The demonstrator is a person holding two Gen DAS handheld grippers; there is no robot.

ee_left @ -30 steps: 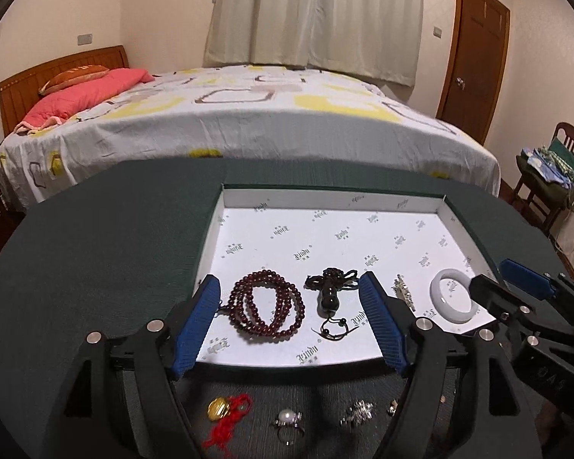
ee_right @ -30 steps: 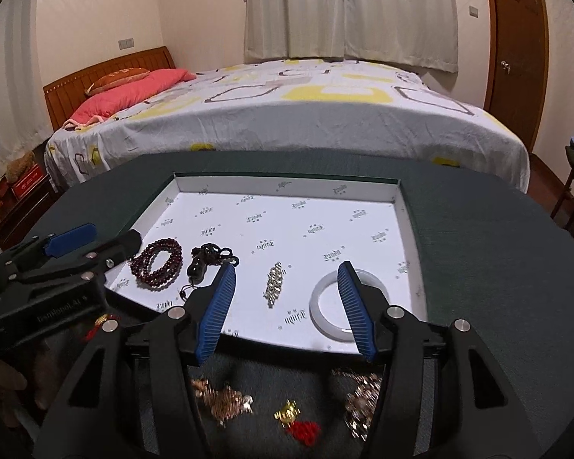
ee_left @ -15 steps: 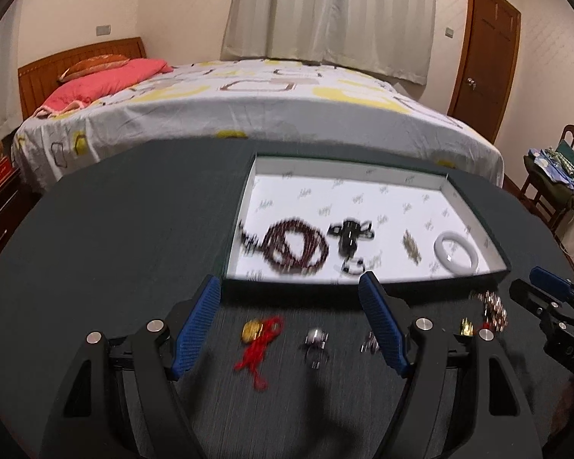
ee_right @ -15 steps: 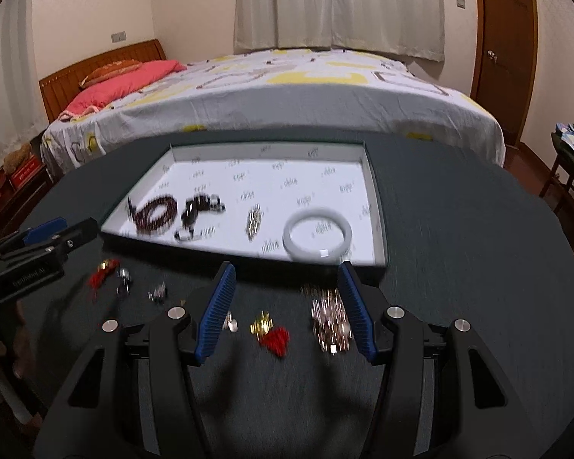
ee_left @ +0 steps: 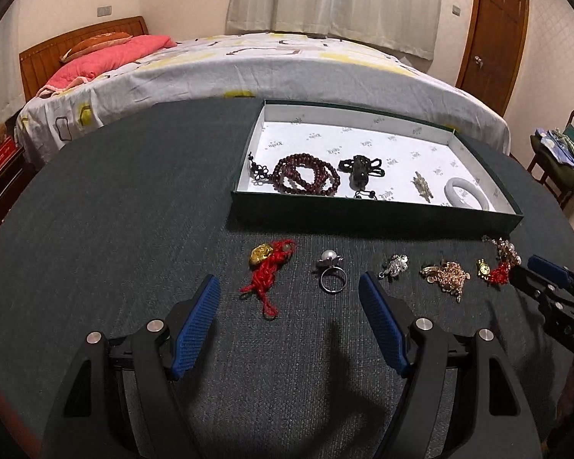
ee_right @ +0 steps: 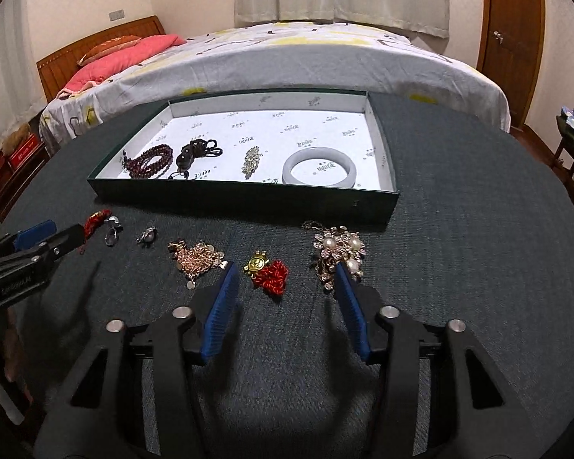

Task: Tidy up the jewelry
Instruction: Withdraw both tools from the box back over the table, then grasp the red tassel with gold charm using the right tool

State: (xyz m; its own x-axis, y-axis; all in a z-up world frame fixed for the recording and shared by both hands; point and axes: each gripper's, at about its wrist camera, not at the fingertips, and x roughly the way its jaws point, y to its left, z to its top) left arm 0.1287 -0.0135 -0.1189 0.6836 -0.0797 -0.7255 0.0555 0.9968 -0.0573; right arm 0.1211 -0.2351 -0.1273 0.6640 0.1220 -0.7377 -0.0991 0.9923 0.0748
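A shallow green tray [ee_left: 363, 212] [ee_right: 248, 197] with white lining holds a dark red bead bracelet [ee_left: 306, 179], a black pendant [ee_left: 359, 176], a small brooch [ee_left: 421, 186] and a pale bangle [ee_right: 318, 170]. In front of it on the dark table lie a gold charm on red cord [ee_left: 269, 267], a pearl ring [ee_left: 331, 271], a silver charm [ee_left: 394, 266], a gold chain [ee_right: 195, 256], a gold charm with red knot [ee_right: 269, 271] and a pearl cluster [ee_right: 336, 252]. My left gripper [ee_left: 289, 294] is open and empty, just short of the ring. My right gripper [ee_right: 285, 279] is open and empty around the red knot charm.
The round dark table [ee_left: 114, 229] stands before a bed [ee_left: 287, 61] with a patterned cover. A wooden door [ee_left: 493, 34] is at the back right and a chair [ee_left: 562, 153] with clothes at the right. A dark cabinet [ee_right: 11, 176] is at the left.
Both grippers have pulled back from over the tray toward the near side of the table. The loose pieces in front of the tray now lie ahead of the fingers. Both stay open.
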